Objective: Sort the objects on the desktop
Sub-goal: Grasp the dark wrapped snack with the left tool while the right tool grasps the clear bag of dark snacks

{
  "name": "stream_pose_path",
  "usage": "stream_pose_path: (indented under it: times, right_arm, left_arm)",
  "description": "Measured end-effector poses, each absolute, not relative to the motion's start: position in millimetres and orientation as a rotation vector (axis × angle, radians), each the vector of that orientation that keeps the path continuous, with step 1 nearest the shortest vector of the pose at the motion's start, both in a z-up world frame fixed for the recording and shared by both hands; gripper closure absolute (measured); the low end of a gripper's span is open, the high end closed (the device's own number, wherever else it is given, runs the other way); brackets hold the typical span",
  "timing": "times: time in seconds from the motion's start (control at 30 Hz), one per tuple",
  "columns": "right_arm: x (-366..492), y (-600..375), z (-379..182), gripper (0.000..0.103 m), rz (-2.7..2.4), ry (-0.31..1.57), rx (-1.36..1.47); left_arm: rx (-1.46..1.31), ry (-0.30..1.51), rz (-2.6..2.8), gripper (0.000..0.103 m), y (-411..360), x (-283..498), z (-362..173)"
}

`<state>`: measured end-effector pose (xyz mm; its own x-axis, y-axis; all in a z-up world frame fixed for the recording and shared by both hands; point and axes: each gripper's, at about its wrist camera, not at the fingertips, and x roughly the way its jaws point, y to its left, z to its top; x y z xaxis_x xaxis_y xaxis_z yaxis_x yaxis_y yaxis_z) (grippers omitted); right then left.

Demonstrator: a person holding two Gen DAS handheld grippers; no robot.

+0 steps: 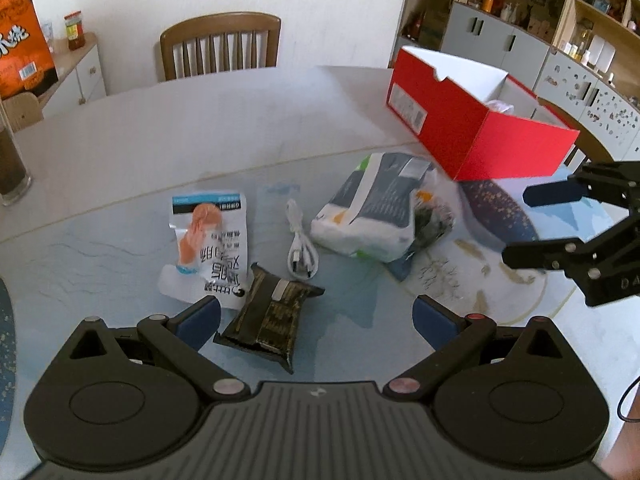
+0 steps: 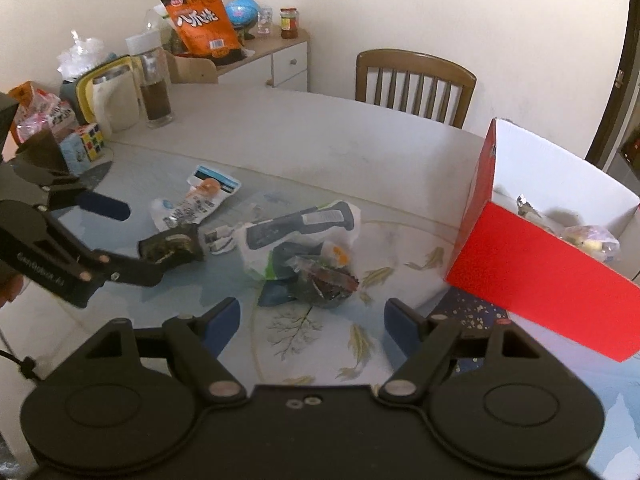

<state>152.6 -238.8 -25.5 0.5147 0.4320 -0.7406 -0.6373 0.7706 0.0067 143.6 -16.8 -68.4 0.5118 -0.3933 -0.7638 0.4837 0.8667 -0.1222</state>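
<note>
My left gripper [image 1: 318, 320] is open just above a black snack packet [image 1: 272, 316] that lies between its blue pads. Beyond it are a white sachet with an orange picture [image 1: 208, 240], a coiled white USB cable [image 1: 300, 248] and a tissue pack [image 1: 368, 208] leaning on a dark crinkled packet [image 1: 432, 220]. My right gripper [image 2: 314, 322] is open and empty, close to that dark packet [image 2: 324, 280] and the tissue pack [image 2: 296, 232]. The red box [image 2: 540, 272] stands open on the right with a few small items [image 2: 588, 240] inside. Each gripper shows in the other's view: the right gripper [image 1: 536, 224] and the left gripper [image 2: 124, 236].
A tall glass bottle [image 2: 156, 92], a white kettle [image 2: 112, 100] and a puzzle cube [image 2: 90, 142] stand at the table's far left. A wooden chair [image 2: 416, 84] is behind the table [image 2: 320, 136]. An orange bag [image 2: 204, 20] sits on a side cabinet.
</note>
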Motion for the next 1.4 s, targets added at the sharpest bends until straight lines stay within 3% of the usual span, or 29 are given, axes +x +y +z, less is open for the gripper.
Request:
stream_pose_path:
  times: [0.87, 1.1, 1.17, 1.23, 1.37, 1.4]
  right_arm:
    - [210, -213, -81, 0.026, 0.649, 0.869, -0.273]
    - [210, -211, -83, 0.027, 0.652, 0.869, -0.279]
    - [210, -211, -83, 0.033, 0.651, 0.867, -0.284]
    - [212, -211, -84, 0.049, 0.652, 0.878, -0.283]
    - [211, -212, -84, 0.05, 0.653, 0.881, -0.276]
    - [211, -212, -84, 0.055, 0.652, 0.879, -0.277]
  left_arm:
    - [0.13, 0.856, -0.523, 0.002, -22, 165, -104]
    - [0.15, 0.831, -0.517, 0.023, -24, 159, -105]
    - [0.164, 0.83, -0.518, 0.029, -25, 158, -106]
    - [0.175, 0.834, -0.518, 0.032, -26, 158, -107]
    - [0.178, 0.845, -0.505, 0.051, -25, 159, -109]
    - [0.178, 0.848, -0.501, 0.058, -25, 160, -109]
